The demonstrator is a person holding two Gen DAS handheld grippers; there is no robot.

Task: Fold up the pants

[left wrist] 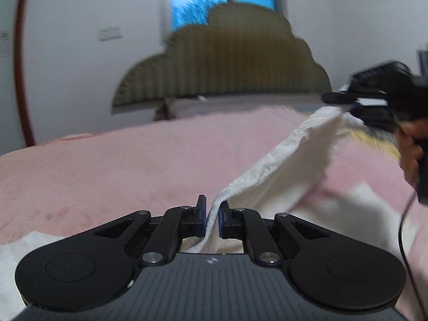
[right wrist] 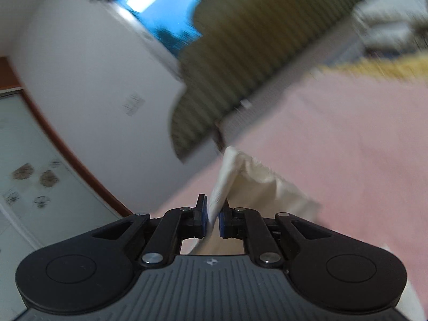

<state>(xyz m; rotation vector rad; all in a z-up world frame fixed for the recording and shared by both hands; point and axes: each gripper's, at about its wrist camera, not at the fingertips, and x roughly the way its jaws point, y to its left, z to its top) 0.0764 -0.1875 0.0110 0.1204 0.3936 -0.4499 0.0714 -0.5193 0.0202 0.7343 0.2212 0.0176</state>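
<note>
Nearest in the left wrist view: left gripper [left wrist: 212, 215], jaws pinched tight on an edge of the white pants [left wrist: 270, 165], cloth bunched between the blue pads. From that pinch, a lifted hem of textured fabric running up toward two o'clock, pulled taut in a ridge above the pink bedspread [left wrist: 120, 160]. At the far end of that ridge, around three o'clock, the right gripper [left wrist: 345, 101], black and blurred, clamped on the other end of the same edge, with a hand [left wrist: 410, 149] wrapped round its handle and a thin black cable [left wrist: 401, 235] hanging below. More white cloth lying flat at four o'clock and at eight o'clock by the gripper body. Beyond the bedspread, a scalloped olive headboard [left wrist: 222, 61] at twelve o'clock, ribbed vertically; behind it a white wall and a blue-lit window [left wrist: 203, 5]. A curved brown frame [left wrist: 20, 61] at ten o'clock.

In the right wrist view, strongly rolled: right gripper [right wrist: 213, 215] closed on a fold of the pants [right wrist: 256, 184], cloth rising from the pads toward one o'clock and draping down to three o'clock over the bedspread [right wrist: 347, 139]. Farther off, headboard [right wrist: 240, 53] at twelve o'clock, window [right wrist: 160, 8] at eleven o'clock, a pale panel with flower prints [right wrist: 32, 182] at nine o'clock. Much motion blur throughout.
</note>
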